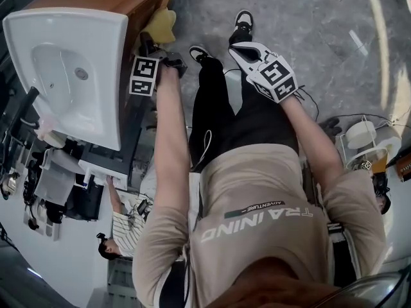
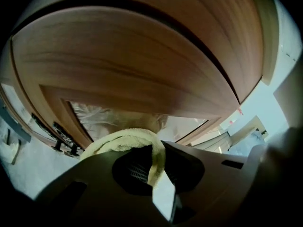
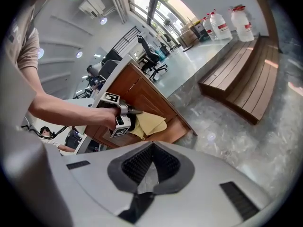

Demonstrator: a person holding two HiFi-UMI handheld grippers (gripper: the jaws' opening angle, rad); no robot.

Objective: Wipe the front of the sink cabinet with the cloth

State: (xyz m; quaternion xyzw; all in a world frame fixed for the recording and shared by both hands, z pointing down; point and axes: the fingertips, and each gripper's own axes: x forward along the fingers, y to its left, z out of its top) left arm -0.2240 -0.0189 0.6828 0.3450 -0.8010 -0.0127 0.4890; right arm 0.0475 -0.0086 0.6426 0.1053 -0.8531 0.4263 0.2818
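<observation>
The yellow cloth (image 1: 164, 24) is pressed against the wooden front of the sink cabinet (image 1: 138, 2), below the white sink (image 1: 70, 76). My left gripper (image 1: 156, 55) is shut on the cloth. In the left gripper view the cloth (image 2: 124, 141) bulges over the jaws and a strip of it runs down between them, right up against the cabinet front (image 2: 142, 65). My right gripper (image 1: 247, 51) hangs away from the cabinet over the floor, shut and holding nothing. Seen from the right gripper, the left gripper (image 3: 124, 119) holds the cloth (image 3: 151, 123) on the cabinet (image 3: 144, 96).
The person's shoes (image 1: 243, 19) stand on the grey marble floor beside the cabinet. A slatted wooden bench (image 3: 241, 74), water bottles (image 3: 222, 25) and an office chair (image 3: 151, 58) lie further off. Another person (image 1: 122, 226) and cluttered desks are at the lower left.
</observation>
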